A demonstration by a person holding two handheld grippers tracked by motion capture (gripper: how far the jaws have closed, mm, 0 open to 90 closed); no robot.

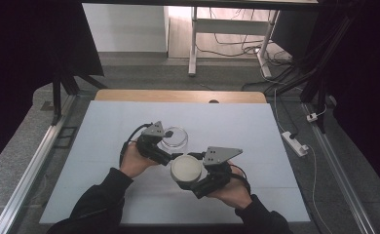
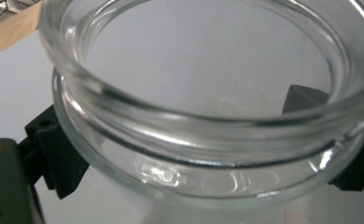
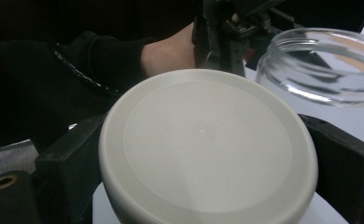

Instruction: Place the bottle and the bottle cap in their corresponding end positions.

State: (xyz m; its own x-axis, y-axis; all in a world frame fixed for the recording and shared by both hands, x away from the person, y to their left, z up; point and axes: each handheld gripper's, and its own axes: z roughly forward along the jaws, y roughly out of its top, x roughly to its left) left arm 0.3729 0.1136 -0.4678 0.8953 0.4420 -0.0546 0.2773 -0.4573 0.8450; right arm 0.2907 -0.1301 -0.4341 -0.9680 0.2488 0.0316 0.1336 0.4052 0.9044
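From the high view, you have the glass jar [image 1: 174,138] in your left gripper [image 1: 164,141] and the white lid [image 1: 186,167] in your right gripper [image 1: 194,171], both over the middle of the pale table mat [image 1: 105,146]. The lid sits just beside the jar, on its near right side, not over its mouth. By the look of it you are at the step between holding the two parts and joining them: the lid is off and has to travel up and across onto the rim.

In the left gripper view, the jar [image 2: 208,121] fills the frame, its threaded neck open and empty, with a black jaw against each side of the wall below the neck. The jaws are clamped on the glass.

In the right gripper view, the lid [image 3: 208,149] lies flat-face toward the camera, pinched at its edge between the two jaws. Beyond the lid, the jar [image 3: 325,70] stands to the upper right, with your left hand [image 3: 168,53] just behind it.

Next you need to level the lid, centre it over the jar's mouth and lower it squarely so the threads catch. Nothing else lies near the jar; only the left gripper's own body, close by the rim, could crowd the approach.
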